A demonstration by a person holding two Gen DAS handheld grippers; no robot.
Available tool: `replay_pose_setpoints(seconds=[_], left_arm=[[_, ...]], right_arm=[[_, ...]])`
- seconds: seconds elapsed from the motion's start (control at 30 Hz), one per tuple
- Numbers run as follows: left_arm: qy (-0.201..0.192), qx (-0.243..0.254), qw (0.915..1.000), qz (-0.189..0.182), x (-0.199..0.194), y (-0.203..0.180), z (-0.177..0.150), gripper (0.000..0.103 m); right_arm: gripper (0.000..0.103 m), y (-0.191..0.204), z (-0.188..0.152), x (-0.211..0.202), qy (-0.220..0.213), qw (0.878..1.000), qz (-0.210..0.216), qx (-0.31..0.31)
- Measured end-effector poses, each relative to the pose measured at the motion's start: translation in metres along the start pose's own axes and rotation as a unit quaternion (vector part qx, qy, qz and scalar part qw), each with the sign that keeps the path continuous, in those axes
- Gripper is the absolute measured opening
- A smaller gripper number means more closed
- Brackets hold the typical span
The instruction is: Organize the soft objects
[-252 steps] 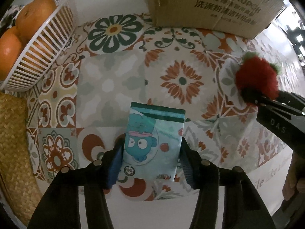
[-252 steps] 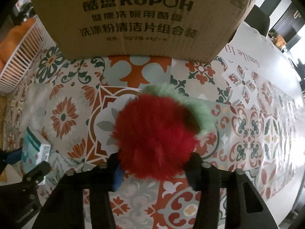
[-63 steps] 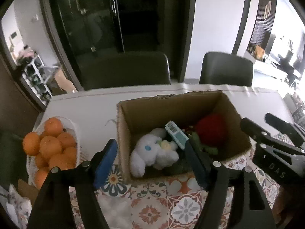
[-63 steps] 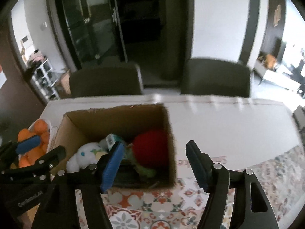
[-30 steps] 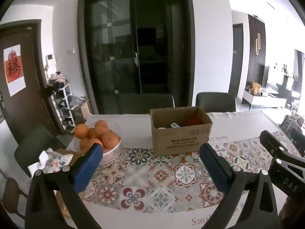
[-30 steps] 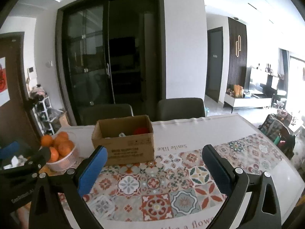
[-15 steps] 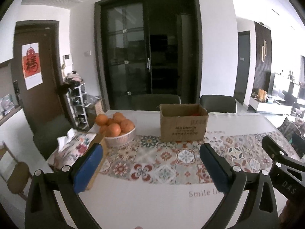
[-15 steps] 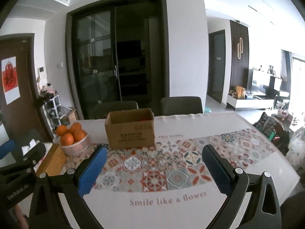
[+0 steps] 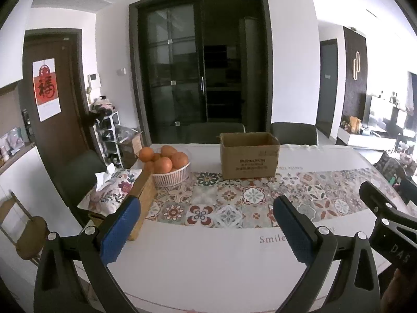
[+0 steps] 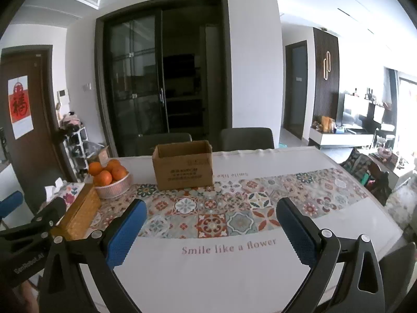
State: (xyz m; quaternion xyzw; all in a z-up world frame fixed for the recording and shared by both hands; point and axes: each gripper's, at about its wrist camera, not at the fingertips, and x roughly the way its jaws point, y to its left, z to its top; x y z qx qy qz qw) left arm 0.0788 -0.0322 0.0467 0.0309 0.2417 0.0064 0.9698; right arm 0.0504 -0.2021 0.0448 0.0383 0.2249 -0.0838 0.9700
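Both grippers had pulled well back from the cardboard box (image 9: 249, 159), which now stood far off at the far side of the table (image 10: 208, 274), on the back edge of the patterned runner (image 10: 234, 208). A second earlier the box had filled more of both views; two seconds earlier the cameras looked straight down into it at a white plush, a tissue pack and the red fuzzy ball. From this low, distant angle the box's inside was hidden, so the soft things could not be seen at all; judging by the runner in front of the box, where nothing soft lay, they were inside. The left gripper (image 9: 206, 224) hung over the near white edge of the table with its blue pads spread wide and nothing between them, and the right gripper (image 10: 211, 227) was the same, wide and empty. Left of the box sat the basket of oranges (image 9: 166, 165), then the tissue holder (image 9: 114, 187). The sorting looked finished, the retreat reading as a return to rest.
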Motion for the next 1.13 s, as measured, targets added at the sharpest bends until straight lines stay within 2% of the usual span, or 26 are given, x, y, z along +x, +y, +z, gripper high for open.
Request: replay_pose_setpoints(seconds=[0.5, 1.13], left_arm=[[0.001, 0.012, 0.9996, -0.025, -0.041, 0.014, -0.022, 0.103], [-0.008, 0.025, 0.9990, -0.037, -0.054, 0.003, -0.023, 0.103]], right_arm=[[0.101, 0.006, -0.019, -0.041, -0.001, 1.000, -0.005, -0.008], [0.101, -0.002, -0.024, -0.050, 0.001, 1.000, -0.004, -0.001]])
